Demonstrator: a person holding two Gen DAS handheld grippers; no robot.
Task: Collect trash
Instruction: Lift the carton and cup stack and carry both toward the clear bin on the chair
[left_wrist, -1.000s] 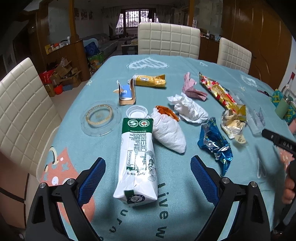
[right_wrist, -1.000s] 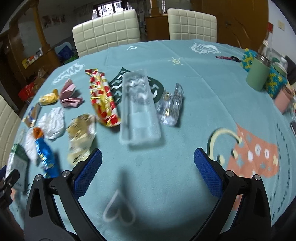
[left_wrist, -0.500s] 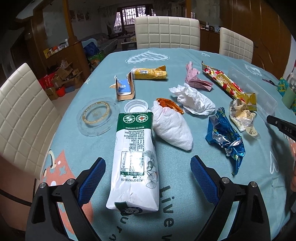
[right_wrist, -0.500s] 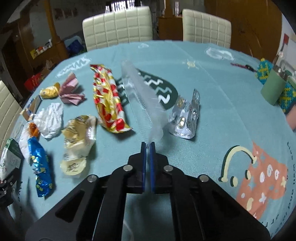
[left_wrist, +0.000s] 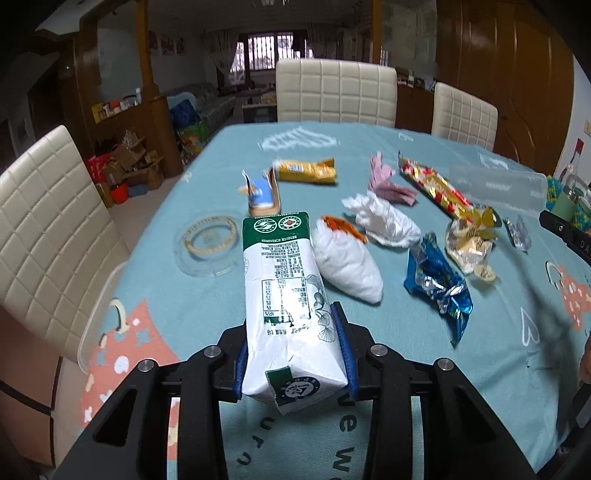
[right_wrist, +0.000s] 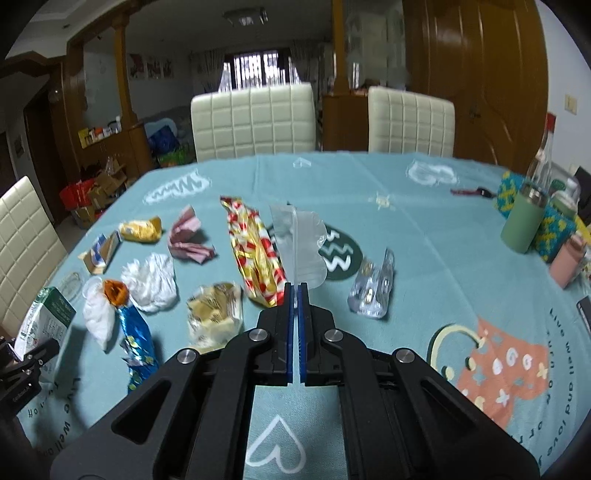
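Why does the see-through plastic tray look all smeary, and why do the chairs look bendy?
Left wrist view: the clear plastic tray is smeared by motion blur, while the milk carton in the left claw looks sharp. Right wrist view: the tray in the right claw looks clearer. Both views: the fisheye lens bends the chairs near the edges.

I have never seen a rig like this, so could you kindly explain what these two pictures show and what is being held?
A person holds two hand grippers, each with a fisheye camera looking along its jaws. One picture is from the left gripper, closed on a green-and-white carton. The other is from the right gripper, pinching a clear plastic tray by its edge. On the teal tablecloth lies more trash: a blue wrapper, crumpled tissue and a red-gold wrapper.
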